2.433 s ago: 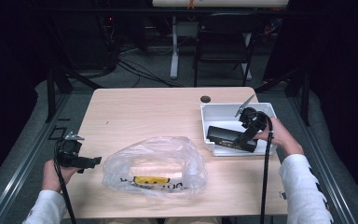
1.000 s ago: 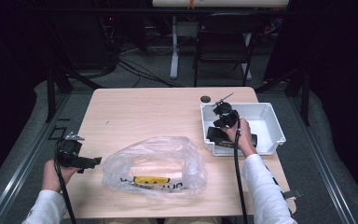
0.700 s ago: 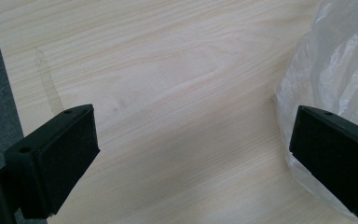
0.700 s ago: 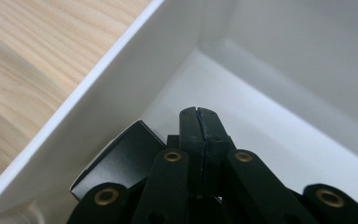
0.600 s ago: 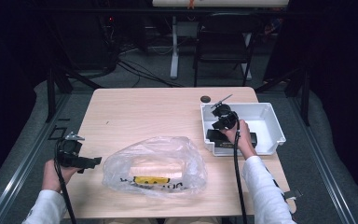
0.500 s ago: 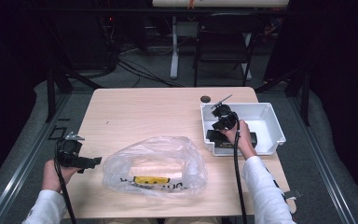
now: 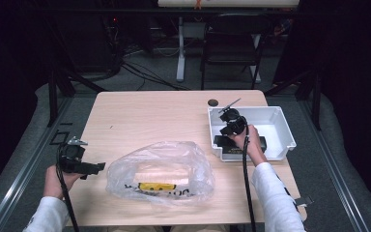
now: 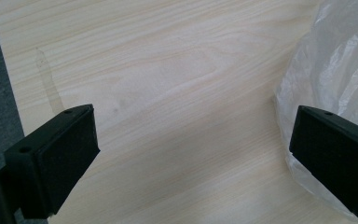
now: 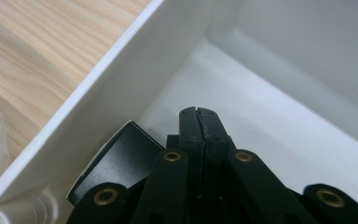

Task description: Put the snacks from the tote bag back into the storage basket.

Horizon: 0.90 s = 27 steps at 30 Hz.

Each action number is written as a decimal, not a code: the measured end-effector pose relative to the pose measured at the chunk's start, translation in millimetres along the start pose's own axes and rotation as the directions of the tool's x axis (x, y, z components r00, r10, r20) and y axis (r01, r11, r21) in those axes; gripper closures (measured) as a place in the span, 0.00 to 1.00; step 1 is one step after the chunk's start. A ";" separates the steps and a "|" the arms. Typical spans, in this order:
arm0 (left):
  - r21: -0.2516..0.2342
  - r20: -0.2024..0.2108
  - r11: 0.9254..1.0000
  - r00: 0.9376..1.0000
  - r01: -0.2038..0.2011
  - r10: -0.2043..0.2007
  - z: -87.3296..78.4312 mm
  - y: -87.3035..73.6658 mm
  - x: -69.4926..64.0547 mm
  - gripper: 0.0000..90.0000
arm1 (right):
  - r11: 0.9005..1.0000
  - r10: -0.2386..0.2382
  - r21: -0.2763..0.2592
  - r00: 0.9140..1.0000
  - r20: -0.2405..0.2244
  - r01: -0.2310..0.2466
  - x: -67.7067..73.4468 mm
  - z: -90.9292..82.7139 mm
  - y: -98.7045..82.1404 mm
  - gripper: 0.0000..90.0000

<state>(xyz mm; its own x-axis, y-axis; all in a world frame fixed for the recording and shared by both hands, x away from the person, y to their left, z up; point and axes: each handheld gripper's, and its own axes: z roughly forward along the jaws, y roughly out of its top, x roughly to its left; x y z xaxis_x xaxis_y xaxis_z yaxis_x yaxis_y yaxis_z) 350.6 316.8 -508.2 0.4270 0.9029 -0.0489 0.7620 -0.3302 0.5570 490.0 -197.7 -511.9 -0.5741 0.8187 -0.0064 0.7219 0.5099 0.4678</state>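
Inside the white plastic tray (image 7: 282,126) at centre right, the right gripper (image 9: 197,114), jaws pressed together on nothing, hovers above the flat black box (image 9: 116,161) lying lower left of its tips, while the left gripper (image 8: 191,154) rests jaws wide apart beside the crumpled clear plastic bag (image 7: 162,171).

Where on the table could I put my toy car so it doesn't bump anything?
The far half of the table is bare wood, from the plastic bag back to the far edge, left of the white bin. It is crowded near the bag, the left tongs and the bin.
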 end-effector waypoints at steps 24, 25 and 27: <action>-0.005 -0.001 1.000 1.000 0.001 -0.001 -0.5 -0.1 0.7 0.01 | 1.000 0.004 -0.012 1.000 0.022 -0.003 9.5 9.6 2.5 0.97; -0.006 -0.001 1.000 1.000 0.001 -0.001 -0.6 -0.1 0.7 0.01 | 1.000 -0.007 -0.001 1.000 0.024 0.007 8.5 6.9 3.3 0.95; -0.006 -0.002 1.000 1.000 0.000 0.000 -0.9 0.1 0.6 0.01 | 1.000 -0.003 -0.022 1.000 0.024 0.003 7.9 2.8 2.7 0.91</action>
<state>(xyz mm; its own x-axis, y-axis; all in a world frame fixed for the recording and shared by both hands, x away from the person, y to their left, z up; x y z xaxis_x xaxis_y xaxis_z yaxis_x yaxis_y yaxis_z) 350.4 317.5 -507.4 0.4263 0.9034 -0.0471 0.7589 -0.3288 0.5622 488.4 -189.1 -513.2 -0.5666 0.8235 -0.0287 0.7114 0.5064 0.4874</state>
